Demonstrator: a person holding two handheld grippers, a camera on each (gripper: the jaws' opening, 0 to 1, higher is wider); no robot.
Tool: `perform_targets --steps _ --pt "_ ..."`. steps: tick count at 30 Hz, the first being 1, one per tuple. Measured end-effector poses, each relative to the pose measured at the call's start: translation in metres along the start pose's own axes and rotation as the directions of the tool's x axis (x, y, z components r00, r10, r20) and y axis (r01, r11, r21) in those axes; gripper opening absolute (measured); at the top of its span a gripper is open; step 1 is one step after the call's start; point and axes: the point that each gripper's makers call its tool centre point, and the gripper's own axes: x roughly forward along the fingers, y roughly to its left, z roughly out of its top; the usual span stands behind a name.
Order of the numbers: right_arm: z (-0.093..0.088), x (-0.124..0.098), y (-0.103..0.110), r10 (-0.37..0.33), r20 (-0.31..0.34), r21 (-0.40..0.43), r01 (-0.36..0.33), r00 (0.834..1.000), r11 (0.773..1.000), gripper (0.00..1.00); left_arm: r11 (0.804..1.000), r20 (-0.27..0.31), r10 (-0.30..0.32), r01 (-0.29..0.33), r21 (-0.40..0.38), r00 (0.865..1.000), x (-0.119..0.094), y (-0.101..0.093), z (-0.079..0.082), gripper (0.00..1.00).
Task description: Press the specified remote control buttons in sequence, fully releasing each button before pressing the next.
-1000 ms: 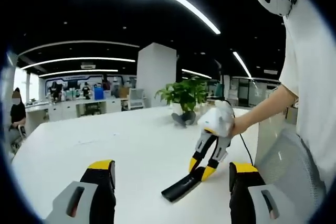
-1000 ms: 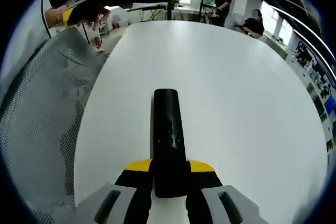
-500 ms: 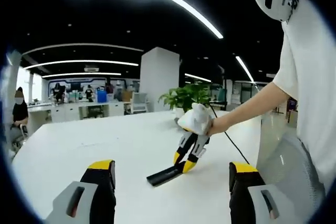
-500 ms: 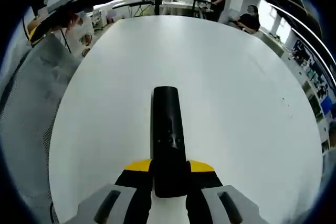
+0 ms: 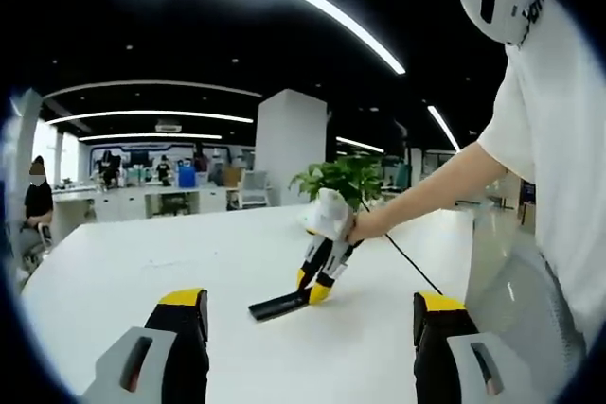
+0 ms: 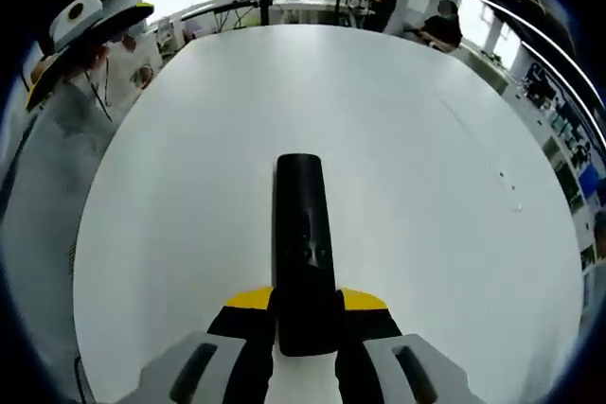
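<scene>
In the right gripper view, the right gripper point(image 6: 305, 314) has its yellow-tipped jaws clenched on the near end of a black remote control point(image 6: 303, 234), which sticks straight out ahead of them over the white worktop point(image 6: 426, 196); its small buttons face the camera, too small to read. In the left gripper view that same remote control point(image 5: 278, 306) shows as a dark slab slanting down from the right gripper point(image 5: 315, 288), its far tip low over or touching the worktop point(image 5: 142, 262); which, I cannot tell. The person's hand point(image 5: 352, 227) grips the gripper's white body, with the bare forearm point(image 5: 436, 191) reaching out long and nearly straight from a white sleeve at the right of the view. The left gripper point(image 5: 311, 314) is held back and level, its two jaws released and standing wide apart with nothing between them, well apart from the remote. In the right gripper view the left gripper point(image 6: 90, 26) appears at the upper left, off the worktop's edge. A potted plant point(image 5: 346, 182) stands behind the remote at the worktop's far side, with white office desks beyond.
</scene>
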Motion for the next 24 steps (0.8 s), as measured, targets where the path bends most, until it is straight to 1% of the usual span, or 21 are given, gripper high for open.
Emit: perform_targets --steps 4,8,12,14,16,17,18,20,22,23,24 --pt "0.002 0.002 -0.013 0.007 -0.029 -0.021 -0.007 1.0 1.0 0.22 1.0 -0.007 0.001 -0.001 0.001 1.0 -0.001 0.0 -0.002 0.93" --pt "0.004 0.003 -0.021 0.017 -0.057 -0.054 -0.02 0.998 0.998 0.22 1.0 -0.005 0.006 -0.006 -0.001 1.0 -0.002 0.0 -0.001 0.93" --pt "0.005 0.004 -0.024 0.019 -0.068 -0.055 -0.023 0.998 0.998 0.22 1.0 -0.003 0.018 -0.018 -0.004 1.0 -0.004 0.003 0.0 0.93" --pt "0.004 0.003 -0.023 0.015 -0.056 -0.024 -0.016 0.998 1.0 0.22 1.0 -0.003 0.024 -0.024 -0.005 1.0 -0.005 0.004 0.001 0.93" --pt "0.001 0.0 -0.019 0.022 -0.037 0.061 -0.02 0.999 0.998 0.22 1.0 -0.001 0.031 -0.031 -0.008 1.0 -0.007 0.005 0.001 0.93" --pt "0.001 -0.003 -0.018 0.006 -0.011 0.102 -0.005 1.0 0.995 0.23 0.999 0.0 0.033 -0.033 -0.01 0.999 -0.007 0.006 0.001 0.93" --pt "0.003 -0.006 -0.018 -0.008 0.018 0.112 0.006 1.0 0.994 0.24 0.999 0.002 0.037 -0.037 -0.012 0.999 -0.008 0.006 0.002 0.93" --pt "0.005 -0.013 -0.016 -0.042 0.074 0.156 0.03 0.996 0.987 0.26 0.999 0.006 0.043 -0.043 -0.019 0.999 -0.009 0.008 0.002 0.93" --pt "0.003 -0.022 -0.011 -0.073 0.122 0.22 0.045 0.99 0.974 0.31 0.999 -0.001 0.045 -0.045 -0.019 0.999 -0.01 0.008 0.0 0.93" --pt "-0.001 -0.028 -0.011 -0.109 0.13 0.24 0.075 0.985 0.968 0.35 0.999 -0.007 0.043 -0.043 -0.021 0.999 -0.01 0.007 -0.002 0.93" --pt "-0.004 -0.032 -0.012 -0.144 0.138 0.259 0.105 0.98 0.96 0.41 0.999 -0.008 0.042 -0.042 -0.021 0.999 -0.01 0.006 -0.003 0.93"
